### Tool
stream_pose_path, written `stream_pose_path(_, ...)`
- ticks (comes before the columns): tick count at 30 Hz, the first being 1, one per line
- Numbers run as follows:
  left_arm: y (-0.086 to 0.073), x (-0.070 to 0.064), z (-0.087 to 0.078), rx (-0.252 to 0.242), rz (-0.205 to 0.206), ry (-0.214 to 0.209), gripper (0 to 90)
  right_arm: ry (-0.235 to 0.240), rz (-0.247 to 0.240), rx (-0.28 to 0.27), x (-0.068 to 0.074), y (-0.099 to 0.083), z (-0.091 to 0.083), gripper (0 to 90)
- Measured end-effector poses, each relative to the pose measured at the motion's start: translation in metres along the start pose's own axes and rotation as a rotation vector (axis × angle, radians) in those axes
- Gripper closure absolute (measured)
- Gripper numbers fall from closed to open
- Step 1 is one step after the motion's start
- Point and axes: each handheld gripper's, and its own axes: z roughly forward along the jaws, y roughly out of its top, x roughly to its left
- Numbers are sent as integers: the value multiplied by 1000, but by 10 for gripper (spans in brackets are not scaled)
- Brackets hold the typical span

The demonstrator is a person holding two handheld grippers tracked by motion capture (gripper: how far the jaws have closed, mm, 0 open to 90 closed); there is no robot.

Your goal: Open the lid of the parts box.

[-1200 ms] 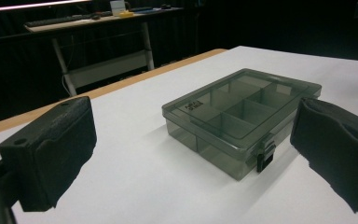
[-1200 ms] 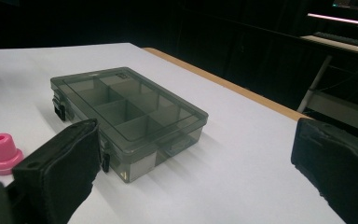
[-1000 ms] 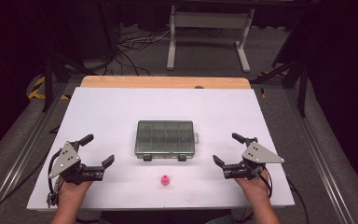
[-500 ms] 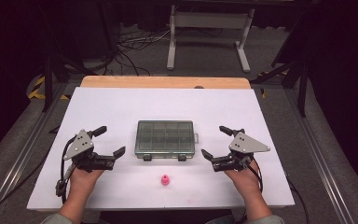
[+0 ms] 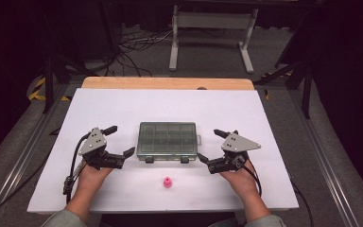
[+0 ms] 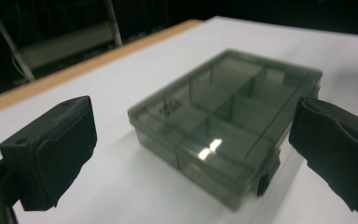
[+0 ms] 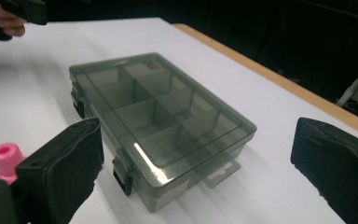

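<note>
Left gripper [image 6: 196, 154]: jaws spread wide, empty. Between them, farther off, a closed translucent grey compartment box [image 6: 228, 135] rests flat on the white table [image 6: 121, 84]; black latch visible on its near side.

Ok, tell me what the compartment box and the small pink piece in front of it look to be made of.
Smoky grey-green translucent compartment box: apparently hard plastic with a glossy finish; the inner dividers show through the closed lid, which catches bright glints. Small pink knob-shaped piece: opaque, even colour, probably moulded plastic or rubber; too small to tell which.
</note>
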Motion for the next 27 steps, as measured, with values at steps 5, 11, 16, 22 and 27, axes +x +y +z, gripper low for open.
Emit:
stream_pose_path(5,0,0,2,7,-1,-38,26,25,24,25,-4,-3,4,58)
stream_pose_path(11,-1,3,5,46,-31,-62,27,48,38,58,-6,-5,10,60)
stream_pose_path(16,-2,1,9,102,-20,-91,52,75,53,86,-8,-7,15,59)
stream_pose_path(22,-5,2,16,206,-1,-102,57,91,21,132,-6,-9,18,93)
stream_pose_path(27,-6,1,15,272,29,-109,64,117,17,183,-5,-15,21,111)
